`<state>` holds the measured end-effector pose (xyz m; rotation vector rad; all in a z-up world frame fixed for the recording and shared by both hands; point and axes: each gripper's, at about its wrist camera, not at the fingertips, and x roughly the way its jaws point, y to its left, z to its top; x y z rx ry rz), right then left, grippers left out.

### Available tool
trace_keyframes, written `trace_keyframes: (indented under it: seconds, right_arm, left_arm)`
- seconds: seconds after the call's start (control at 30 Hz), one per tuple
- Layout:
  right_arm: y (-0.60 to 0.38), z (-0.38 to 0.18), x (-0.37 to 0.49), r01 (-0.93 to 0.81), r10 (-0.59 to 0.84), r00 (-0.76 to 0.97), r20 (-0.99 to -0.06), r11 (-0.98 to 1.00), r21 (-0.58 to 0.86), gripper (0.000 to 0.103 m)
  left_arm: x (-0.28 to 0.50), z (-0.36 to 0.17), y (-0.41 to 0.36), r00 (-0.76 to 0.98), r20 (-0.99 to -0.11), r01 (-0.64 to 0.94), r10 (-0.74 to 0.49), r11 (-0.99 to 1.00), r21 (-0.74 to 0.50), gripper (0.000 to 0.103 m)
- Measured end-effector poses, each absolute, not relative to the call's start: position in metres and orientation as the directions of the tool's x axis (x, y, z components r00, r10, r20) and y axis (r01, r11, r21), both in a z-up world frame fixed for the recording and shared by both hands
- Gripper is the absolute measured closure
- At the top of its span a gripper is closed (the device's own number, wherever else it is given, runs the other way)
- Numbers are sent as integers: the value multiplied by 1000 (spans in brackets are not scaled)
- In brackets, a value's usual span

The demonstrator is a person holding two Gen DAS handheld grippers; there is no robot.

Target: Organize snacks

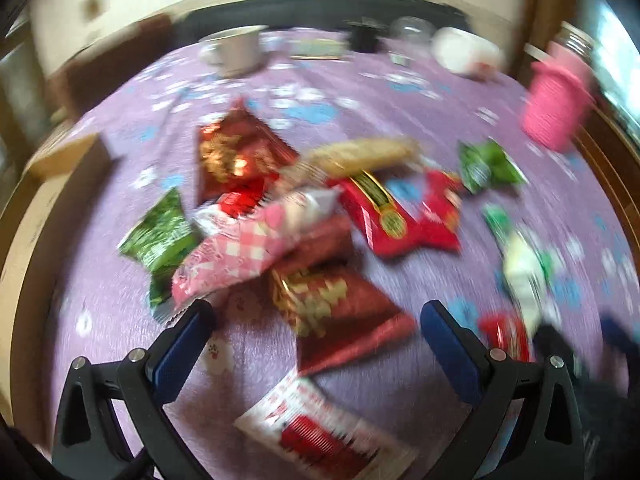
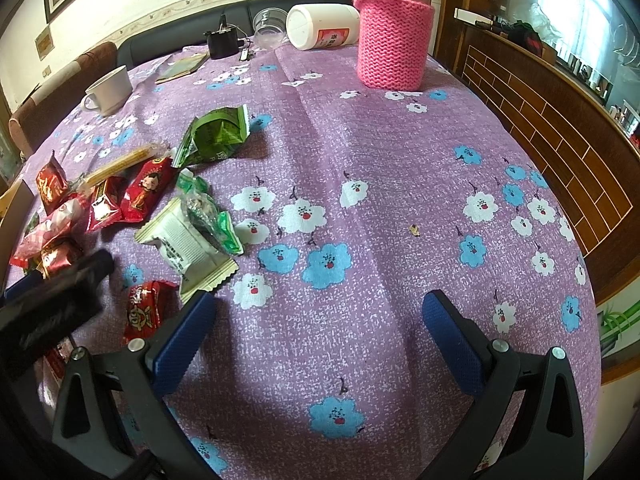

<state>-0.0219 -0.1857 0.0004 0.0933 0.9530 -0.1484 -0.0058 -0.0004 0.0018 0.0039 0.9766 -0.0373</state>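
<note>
I hold the left tool (image 1: 316, 316) gaping, empty, over the snack heap (image 1: 288, 216) on the table (image 2: 360, 160); the right tool (image 2: 316, 304) gapes over bare cloth. Overlapping packets risk a double grab.

My desk (image 2: 400, 200), under a purple flowered cloth (image 2: 360, 360), carries scattered snack packets (image 1: 280, 220) ahead of my left jaws. Left of my right jaws lie a white packet (image 2: 184, 240) and a green one (image 2: 216, 136); far ahead stand a pink knitted-sleeve flask (image 2: 394, 40), a tipped white bottle (image 2: 320, 26) and a white cup (image 2: 108, 90).
</note>
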Motion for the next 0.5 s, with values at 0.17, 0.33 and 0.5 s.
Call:
trace_keyframes:
  seconds: [0.17, 0.33, 0.5]
  right_arm:
    - [-186, 0, -22, 167, -85, 570, -817, 986, 14, 0]
    - [-186, 0, -23, 168, -85, 570, -817, 986, 14, 0]
    - [-187, 1, -19, 148, -68, 542, -838, 989, 15, 0]
  left_arm:
    - [-21, 3, 1, 543, -836, 140, -80, 990, -3, 0]
    - [-40, 4, 3, 536, -837, 202, -111, 979, 0, 1]
    - [-61, 5, 11, 519, -841, 283, -155, 959, -2, 0]
